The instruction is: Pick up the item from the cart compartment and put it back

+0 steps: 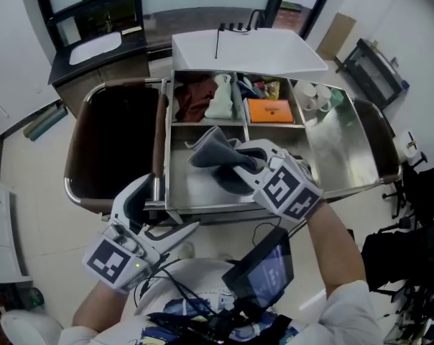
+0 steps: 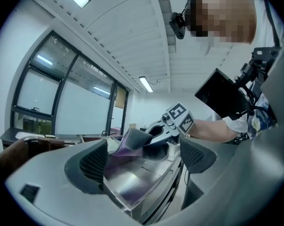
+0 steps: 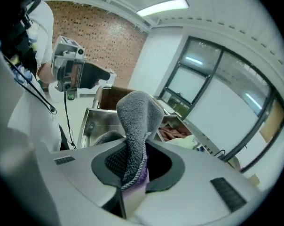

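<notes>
Head view: the right gripper (image 1: 240, 165) holds a grey cloth (image 1: 211, 149) just above the cart's (image 1: 339, 149) front compartment. Left gripper view: the left gripper (image 2: 143, 158) stands apart, empty. Right gripper view: the jaws pinch the nubbly, purple-edged cloth, which arches upward.

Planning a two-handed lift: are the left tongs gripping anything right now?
No, the left tongs stand apart with nothing between their pads; the steel cart compartment lies beyond them.
</notes>
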The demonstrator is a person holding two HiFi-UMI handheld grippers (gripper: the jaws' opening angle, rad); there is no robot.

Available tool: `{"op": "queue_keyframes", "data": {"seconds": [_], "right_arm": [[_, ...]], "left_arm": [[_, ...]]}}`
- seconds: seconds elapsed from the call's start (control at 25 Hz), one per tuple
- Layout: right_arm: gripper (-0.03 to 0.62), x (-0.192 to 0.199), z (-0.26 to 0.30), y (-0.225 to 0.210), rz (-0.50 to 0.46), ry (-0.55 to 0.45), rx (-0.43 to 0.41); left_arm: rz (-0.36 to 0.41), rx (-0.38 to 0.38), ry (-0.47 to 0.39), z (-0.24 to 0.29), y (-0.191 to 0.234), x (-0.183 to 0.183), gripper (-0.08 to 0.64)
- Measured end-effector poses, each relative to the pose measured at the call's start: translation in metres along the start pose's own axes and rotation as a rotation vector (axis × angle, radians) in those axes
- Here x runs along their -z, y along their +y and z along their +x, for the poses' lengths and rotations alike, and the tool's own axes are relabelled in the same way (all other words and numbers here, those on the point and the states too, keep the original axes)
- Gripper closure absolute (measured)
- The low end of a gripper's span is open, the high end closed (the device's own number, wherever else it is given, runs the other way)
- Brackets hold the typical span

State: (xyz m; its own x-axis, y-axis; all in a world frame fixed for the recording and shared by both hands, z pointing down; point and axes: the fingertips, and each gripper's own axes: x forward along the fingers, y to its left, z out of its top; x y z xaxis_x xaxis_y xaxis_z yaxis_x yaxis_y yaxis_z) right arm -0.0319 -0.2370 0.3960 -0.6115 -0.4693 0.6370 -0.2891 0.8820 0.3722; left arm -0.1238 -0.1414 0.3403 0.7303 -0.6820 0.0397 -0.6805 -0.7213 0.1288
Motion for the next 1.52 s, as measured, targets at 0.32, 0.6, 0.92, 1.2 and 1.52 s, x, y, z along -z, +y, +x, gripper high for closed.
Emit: {"op": "queue_keyframes", "data": {"seconds": [0.32, 0.6, 0.92, 1.2, 1.52], "right_arm": [[0.518, 0.04, -0.127, -0.026, 0.143, -0.126, 0.249], [0.518, 0.092, -0.213, -0.03, 0.258, -0.135, 0.405], [0.518, 0.119, -0.304, -0.025, 0.34, -0.134, 0.568], [0.518, 0.139, -0.35, -0.014, 0.353, -0.113, 0.635], [0.518, 0.205, -0.352, -0.054, 0.45, -0.114, 0.632]], "left_arm": [[0.015, 0.079, 0.004, 0.046, -0.04, -0.007, 0.086], [0.021, 0.116, 0.009, 0.076, -0.067, -0.011, 0.086], [0.062, 0.06, 0.046, 0.098, -0.075, -0.011, 0.086], [-0.003, 0.101, -0.014, 0.102, -0.092, -0.017, 0.084], [0.017, 0.105, 0.016, 0.11, -0.101, -0.006, 0.084]]}}
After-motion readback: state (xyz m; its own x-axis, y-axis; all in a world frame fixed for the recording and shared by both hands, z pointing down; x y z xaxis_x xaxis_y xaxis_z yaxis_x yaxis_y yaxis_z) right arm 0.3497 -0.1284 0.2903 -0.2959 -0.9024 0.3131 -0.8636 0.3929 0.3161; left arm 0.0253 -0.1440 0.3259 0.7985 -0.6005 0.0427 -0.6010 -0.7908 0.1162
